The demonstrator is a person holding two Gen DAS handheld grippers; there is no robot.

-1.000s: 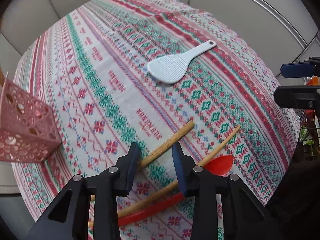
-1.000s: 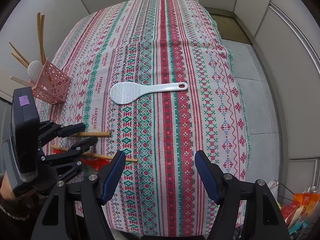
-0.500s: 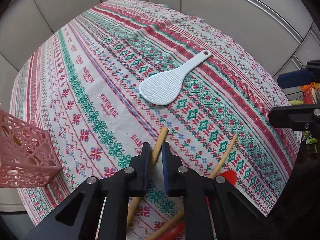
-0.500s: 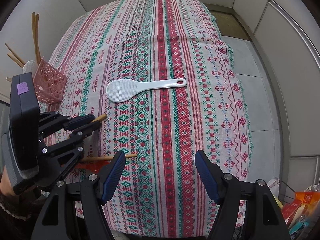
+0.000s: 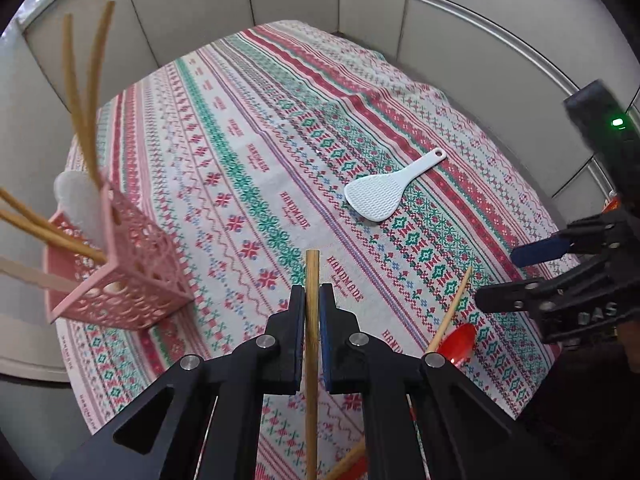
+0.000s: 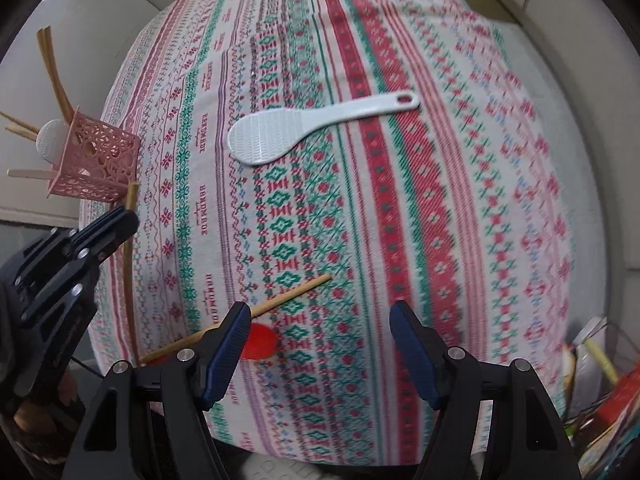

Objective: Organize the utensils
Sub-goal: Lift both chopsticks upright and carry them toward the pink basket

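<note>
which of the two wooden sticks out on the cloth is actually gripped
The thicker wooden stick is clamped in the shut left gripper. The thinner wooden stick lies loose on the tablecloth, its lower end by the red spoon.

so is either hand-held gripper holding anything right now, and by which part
The left hand-held gripper is shut on a wooden stick, gripped near its upper end. The right hand-held gripper is open and holds nothing.

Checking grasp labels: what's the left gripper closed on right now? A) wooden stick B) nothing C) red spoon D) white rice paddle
A: the left gripper is shut on the wooden stick, while the white rice paddle and red spoon lie on the tablecloth.
</note>
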